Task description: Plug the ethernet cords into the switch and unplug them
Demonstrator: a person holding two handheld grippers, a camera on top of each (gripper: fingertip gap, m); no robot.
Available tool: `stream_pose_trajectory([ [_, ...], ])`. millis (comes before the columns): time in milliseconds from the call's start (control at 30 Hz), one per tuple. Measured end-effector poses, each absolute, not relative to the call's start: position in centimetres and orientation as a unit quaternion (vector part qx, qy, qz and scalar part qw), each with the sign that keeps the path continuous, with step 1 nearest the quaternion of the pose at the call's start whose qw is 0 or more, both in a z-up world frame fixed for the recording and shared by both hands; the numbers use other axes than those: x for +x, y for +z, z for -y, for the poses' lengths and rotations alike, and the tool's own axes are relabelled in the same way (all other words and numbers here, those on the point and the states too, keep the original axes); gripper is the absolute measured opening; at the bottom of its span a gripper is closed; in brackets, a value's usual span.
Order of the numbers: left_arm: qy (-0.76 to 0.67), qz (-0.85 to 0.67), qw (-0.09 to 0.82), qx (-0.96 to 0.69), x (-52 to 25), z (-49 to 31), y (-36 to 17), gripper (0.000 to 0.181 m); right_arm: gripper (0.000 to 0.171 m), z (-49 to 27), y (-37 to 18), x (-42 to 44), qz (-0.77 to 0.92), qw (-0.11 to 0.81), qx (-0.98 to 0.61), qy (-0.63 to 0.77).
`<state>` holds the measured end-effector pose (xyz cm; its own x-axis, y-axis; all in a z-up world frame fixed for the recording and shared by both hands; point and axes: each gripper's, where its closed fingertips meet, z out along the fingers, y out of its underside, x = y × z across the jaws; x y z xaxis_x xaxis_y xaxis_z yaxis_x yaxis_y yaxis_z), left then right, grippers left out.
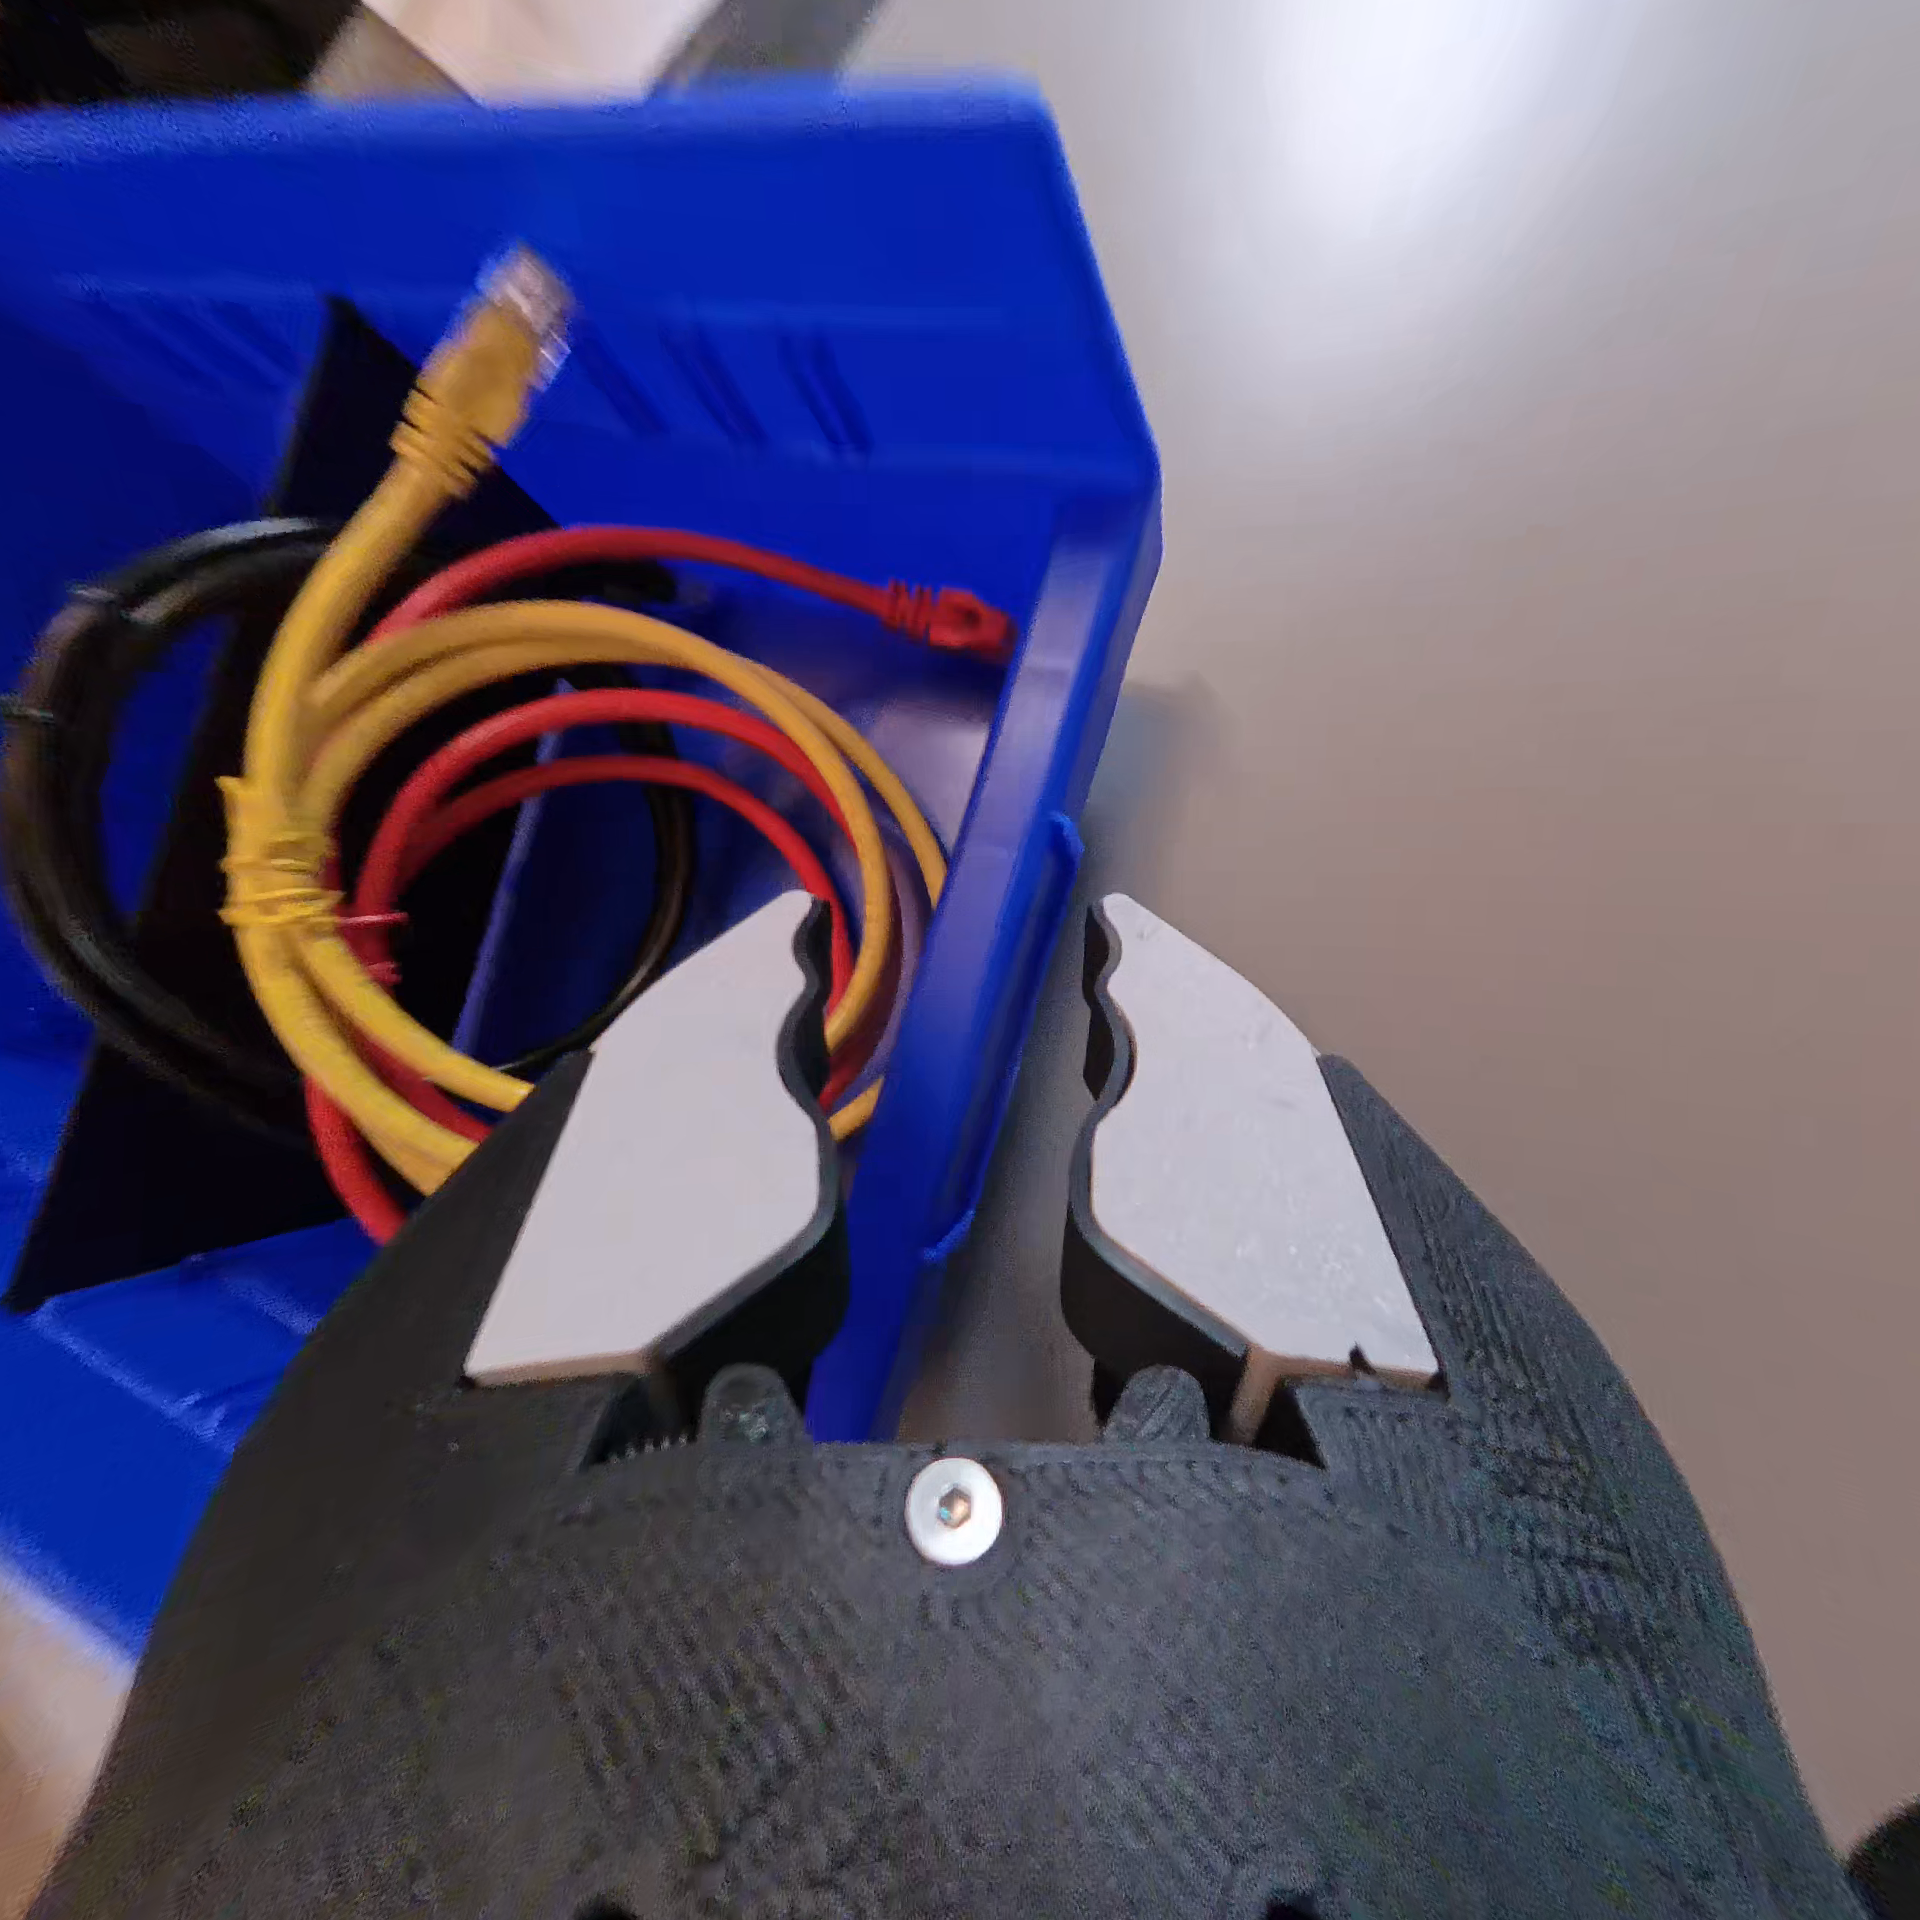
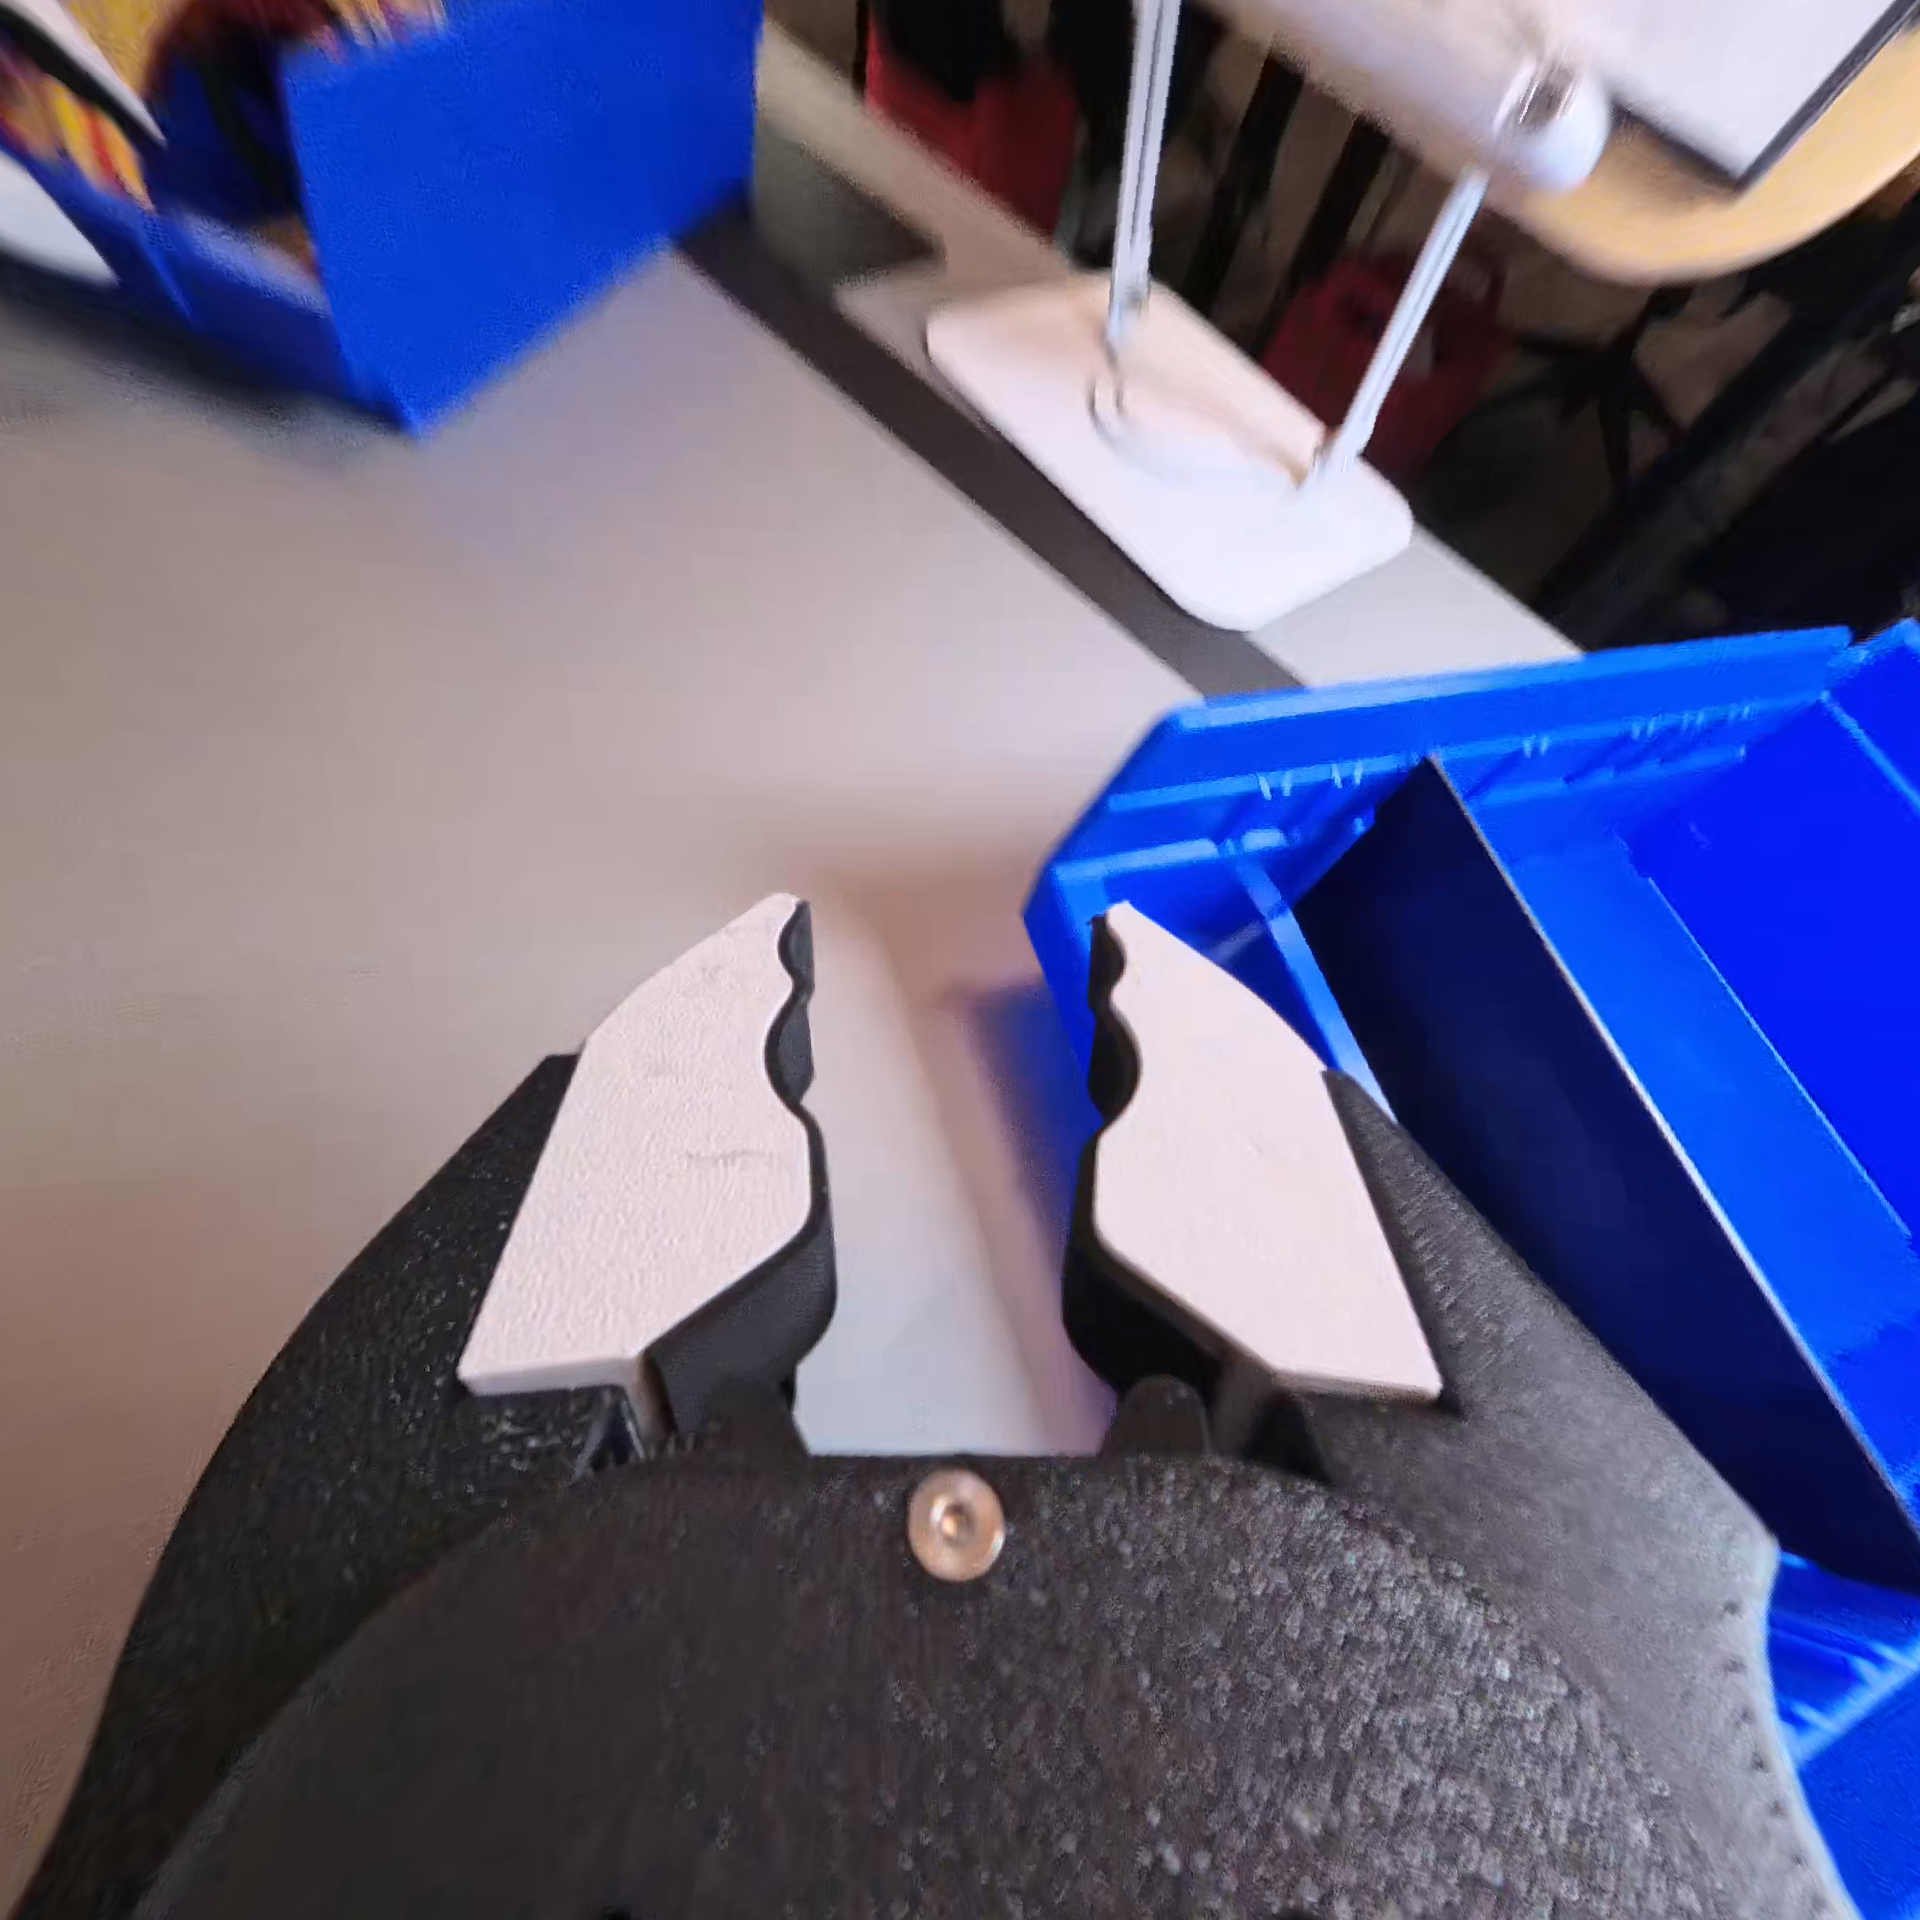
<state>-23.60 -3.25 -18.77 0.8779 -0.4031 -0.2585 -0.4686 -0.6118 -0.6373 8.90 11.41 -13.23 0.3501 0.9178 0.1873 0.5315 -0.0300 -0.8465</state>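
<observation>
Left tool (image 1: 951, 914): jaws apart, empty, straddling the bin (image 1: 1081, 644) wall, I judge to reach the coils. Yellow cord (image 1: 343, 987), red cord (image 1: 665, 545): coiled, centre-left, in the bin. Right tool (image 2: 951, 920): parted, empty, over the desk (image 2: 416, 727). Switch: unseen.

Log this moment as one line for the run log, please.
left gripper: open, straddling blue plastic bin wall | coiled yellow, red ethernet cords, black cable: in bin | right gripper: open, empty | switch: unseen
</observation>
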Motion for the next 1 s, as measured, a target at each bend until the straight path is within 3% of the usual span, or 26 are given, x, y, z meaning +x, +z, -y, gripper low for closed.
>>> stream_pose_trajectory([
  [233,0.049,-0.166,0.479,-0.86,-27.7,3.0,-9.7,0.042,0.051,-6.5,-9.7,7.0,0.423,0.55,-0.65,0.31],
  [433,0.064,-0.103,0.443,-0.888,-34.6,-0.5,-7.3,0.038,0.052,-5.9,-11.0,6.4,0.413,0.572,-0.639,0.307],
  [667,-0.067,0.0,0.322,-0.944,-37.4,-8.1,-10.3,0.055,0.051,-5.4,-12.0,5.9,0.419,0.563,-0.635,0.322],
  [1000,-0.063,0.062,0.079,-0.993,-39.4,-10.5,-21.2,0.075,0.045,-5.0,-14.1,6.1,0.436,0.545,-0.634,0.334],
])
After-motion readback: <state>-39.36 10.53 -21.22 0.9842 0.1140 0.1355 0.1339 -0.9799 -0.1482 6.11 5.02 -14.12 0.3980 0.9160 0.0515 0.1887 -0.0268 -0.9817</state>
